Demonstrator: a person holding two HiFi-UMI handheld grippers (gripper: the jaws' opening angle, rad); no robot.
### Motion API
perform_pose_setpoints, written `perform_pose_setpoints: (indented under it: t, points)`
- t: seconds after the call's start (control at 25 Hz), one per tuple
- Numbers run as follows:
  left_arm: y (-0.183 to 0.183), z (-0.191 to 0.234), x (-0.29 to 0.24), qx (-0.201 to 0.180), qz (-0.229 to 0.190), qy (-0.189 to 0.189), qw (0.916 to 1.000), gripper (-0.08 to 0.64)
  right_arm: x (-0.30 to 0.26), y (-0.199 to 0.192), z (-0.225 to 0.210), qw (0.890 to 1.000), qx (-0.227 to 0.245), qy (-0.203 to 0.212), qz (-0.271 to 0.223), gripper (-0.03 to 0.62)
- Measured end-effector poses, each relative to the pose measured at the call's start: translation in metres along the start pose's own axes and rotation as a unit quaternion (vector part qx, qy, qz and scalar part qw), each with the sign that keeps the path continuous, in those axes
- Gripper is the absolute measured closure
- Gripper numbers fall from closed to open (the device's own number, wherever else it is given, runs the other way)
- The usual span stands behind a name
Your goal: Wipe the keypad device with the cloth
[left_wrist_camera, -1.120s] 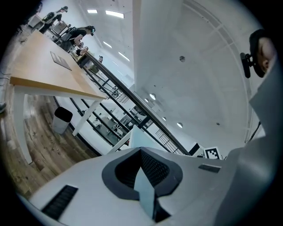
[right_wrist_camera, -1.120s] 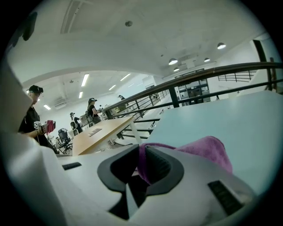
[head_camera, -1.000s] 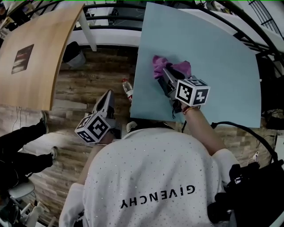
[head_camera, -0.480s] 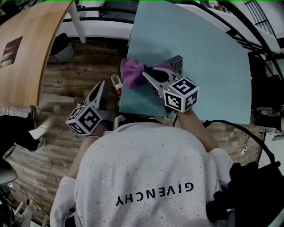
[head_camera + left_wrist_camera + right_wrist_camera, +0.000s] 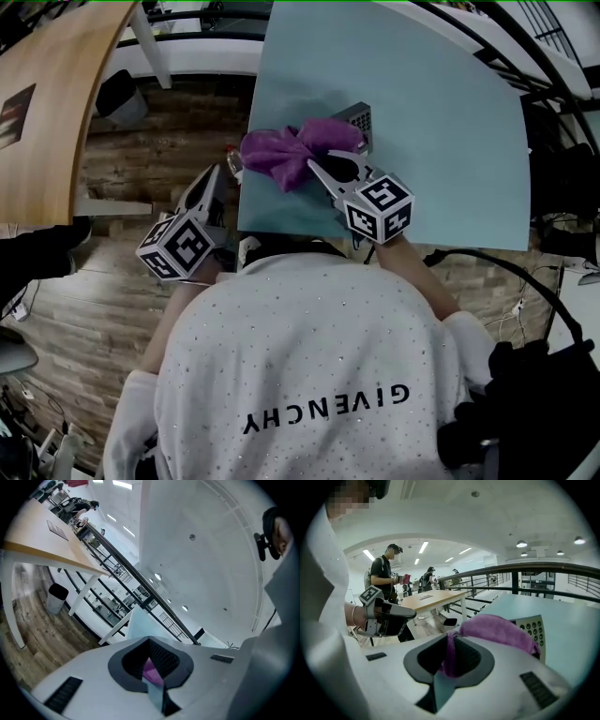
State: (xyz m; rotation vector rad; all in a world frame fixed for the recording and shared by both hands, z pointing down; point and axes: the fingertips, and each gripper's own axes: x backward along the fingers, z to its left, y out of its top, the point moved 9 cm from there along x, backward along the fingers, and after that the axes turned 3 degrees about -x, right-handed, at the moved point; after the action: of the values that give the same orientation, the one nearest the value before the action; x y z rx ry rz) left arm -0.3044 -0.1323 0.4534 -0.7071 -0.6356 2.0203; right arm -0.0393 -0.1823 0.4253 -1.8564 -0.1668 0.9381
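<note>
A purple cloth [image 5: 281, 153] lies bunched at the near-left edge of the light blue table [image 5: 431, 103], overhanging it a little. My right gripper [image 5: 316, 169] is shut on the cloth's near side. In the right gripper view the cloth [image 5: 499, 630] is pinched at my right gripper [image 5: 449, 657]. The grey keypad device [image 5: 357, 119] sits just right of the cloth, partly covered; its buttons [image 5: 533, 629] show behind the cloth. My left gripper [image 5: 208, 180] hangs left of the table over the floor, shut and empty. Through the slit at the left gripper [image 5: 153, 670], a sliver of cloth shows.
A wooden table [image 5: 47, 103] stands at the far left, with a dark bin [image 5: 117, 94] beside a white table leg. Wood flooring lies between the two tables. A black cable [image 5: 497, 272] runs at the right. A person [image 5: 384, 581] stands in the background.
My right gripper has drawn the cloth leftwards across the keypad device to the table's left edge, uncovering the keypad. The left gripper has stayed beside the table.
</note>
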Motion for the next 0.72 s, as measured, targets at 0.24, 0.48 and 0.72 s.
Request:
perform_pose_setpoints:
  t: [0.24,0.48,0.72]
  points:
    - [-0.013,-0.020,-0.001,-0.007,-0.005,0.016,0.9998,0.560,0.013,-0.043,-0.014,0.998,-0.059,0.018,0.022,0.545]
    - [-0.039,-0.050,0.008,-0.008,-0.024,0.050,0.9984,0.560,0.027,-0.078,-0.035,0.993,-0.097,0.053,0.044,0.545]
    - [-0.074,-0.092,0.014,0.001,-0.061,0.089,0.9942,0.560,0.036,-0.092,-0.055,0.986,-0.109,0.108,0.072,0.545]
